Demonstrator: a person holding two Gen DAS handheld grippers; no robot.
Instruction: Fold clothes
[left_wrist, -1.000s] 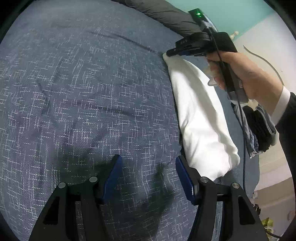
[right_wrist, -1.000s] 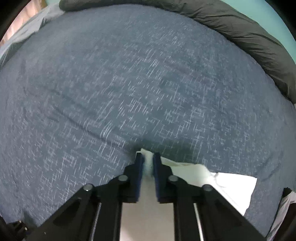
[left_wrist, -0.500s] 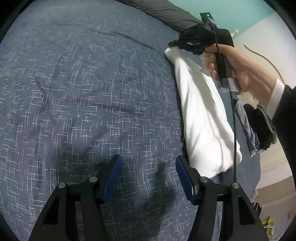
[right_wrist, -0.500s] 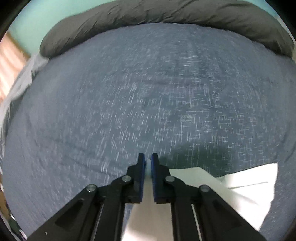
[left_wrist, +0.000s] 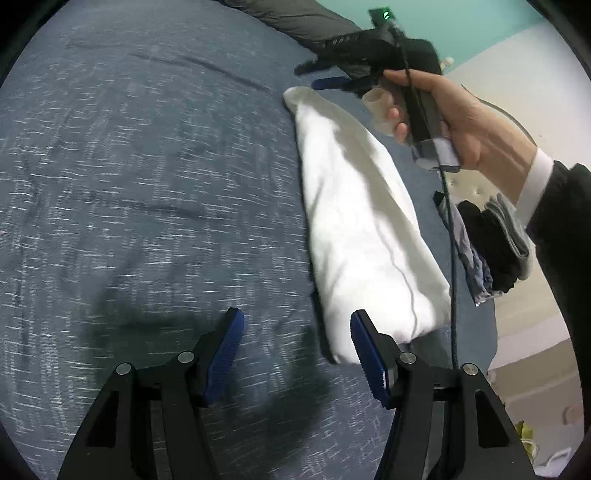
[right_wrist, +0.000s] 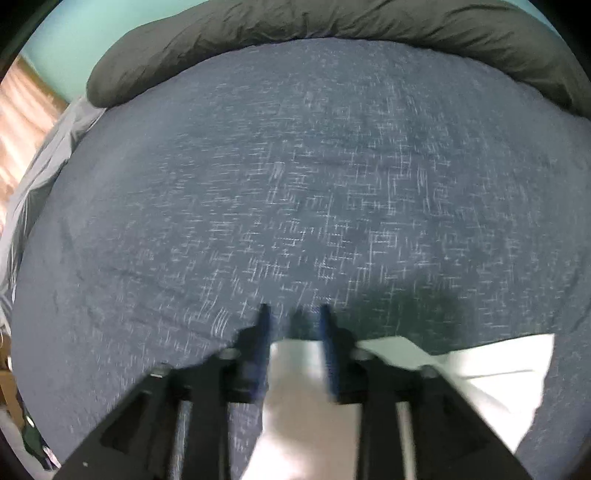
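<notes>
A folded white garment (left_wrist: 362, 221) is laid lengthwise on a dark blue flecked bedspread (left_wrist: 147, 184), toward its right side. Just past the garment's far tip the right gripper (left_wrist: 325, 75) is held above the cloth — its fingers are parted and nothing is gripped. The left gripper (left_wrist: 295, 347) is spread wide over bare bedspread beside the garment's near end, empty. A small pile of dark clothes (left_wrist: 487, 243) is seen further right — a grey duvet (right_wrist: 332, 29) is bunched along the far edge.
</notes>
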